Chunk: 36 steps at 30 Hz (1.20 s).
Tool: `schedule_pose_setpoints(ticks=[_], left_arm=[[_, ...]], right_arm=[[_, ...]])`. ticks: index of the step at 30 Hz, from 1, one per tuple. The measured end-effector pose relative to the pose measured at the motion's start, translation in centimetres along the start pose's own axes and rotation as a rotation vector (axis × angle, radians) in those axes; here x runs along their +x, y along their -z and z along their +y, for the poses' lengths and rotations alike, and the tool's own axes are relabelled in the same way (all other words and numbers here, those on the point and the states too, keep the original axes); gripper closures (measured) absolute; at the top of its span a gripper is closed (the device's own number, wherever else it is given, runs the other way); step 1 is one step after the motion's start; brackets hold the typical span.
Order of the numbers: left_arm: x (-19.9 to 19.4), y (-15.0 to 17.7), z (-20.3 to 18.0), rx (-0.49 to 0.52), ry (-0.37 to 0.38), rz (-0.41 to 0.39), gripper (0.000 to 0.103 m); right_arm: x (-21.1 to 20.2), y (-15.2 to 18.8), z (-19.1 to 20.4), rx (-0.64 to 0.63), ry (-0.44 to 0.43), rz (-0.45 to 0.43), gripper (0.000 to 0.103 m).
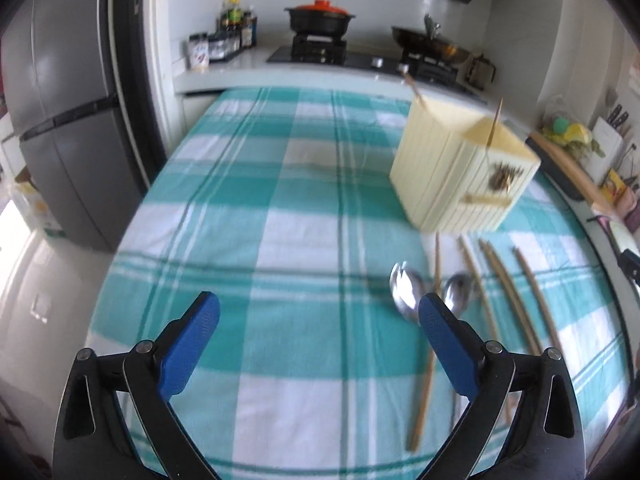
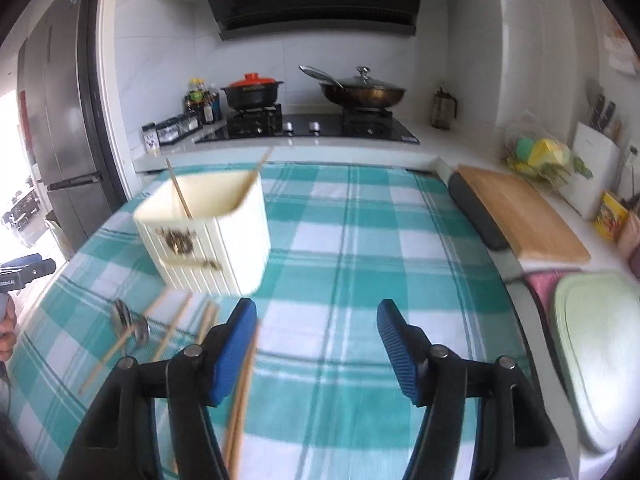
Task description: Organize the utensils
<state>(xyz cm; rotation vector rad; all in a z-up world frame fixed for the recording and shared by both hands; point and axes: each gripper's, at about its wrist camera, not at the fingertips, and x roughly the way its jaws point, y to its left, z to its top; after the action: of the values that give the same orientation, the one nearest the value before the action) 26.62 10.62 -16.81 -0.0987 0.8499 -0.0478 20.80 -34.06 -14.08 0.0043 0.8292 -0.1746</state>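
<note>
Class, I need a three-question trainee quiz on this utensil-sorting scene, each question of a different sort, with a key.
1. True or false: the cream utensil holder already has chopsticks standing in it.
2. Multiple choice: the two metal spoons lie (A) inside the holder, (B) on the checked tablecloth among loose chopsticks, (C) on the wooden cutting board.
3. Fill in: both the left gripper and the right gripper are ____ and hold nothing.

Key: 1 true; 2 B; 3 open.
</note>
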Motion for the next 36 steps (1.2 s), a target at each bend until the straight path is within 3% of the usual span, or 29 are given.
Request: schedule_pose_setpoints(ticks=[2,5,12,17,20,31,33,36], left_arm=[[0.6,2.6,0.9,-0.016,-0.014,0.02,0.003],[1.4,4.6,1.7,-0.015,-0.1,0.028,0.003],[2.3,5.5,0.5,0.068,-0.195,0.002,0.002],[3.9,6.2,0.3,0.067,-0.179,0.063,0.001],[4.4,6.0,1.1,0.015,-0.131,0.08,0.0],[4.5,6.0,0.9,-0.001,-0.117,0.08,0.001],[4.1,5.6,1.3,-0.025,-0.077,0.067,0.003],[2.4,4.3,1.5,-0.079,0.045,0.045,0.011]], right_arm=[[0.5,3.4,-0.7,0.007,0.06,0.038,0.039],[1.5,6.9,-1.4,0.022,0.116,0.094,0.039],[3.9,9.7,-1.5,0.021,0.149,0.172,0.039],[4.3,9.9,-1.4,0.016,0.148,0.191,0.039],[4.4,9.8,-1.8,0.045,0.123,0.195,0.038],[4.5,9.8,-1.9,0.062,0.11,0.198,0.038],[4.5,9.8,-1.9,0.062,0.11,0.198,0.038],[4.5,9.7,-1.8,0.063,0.109,0.198,0.038]])
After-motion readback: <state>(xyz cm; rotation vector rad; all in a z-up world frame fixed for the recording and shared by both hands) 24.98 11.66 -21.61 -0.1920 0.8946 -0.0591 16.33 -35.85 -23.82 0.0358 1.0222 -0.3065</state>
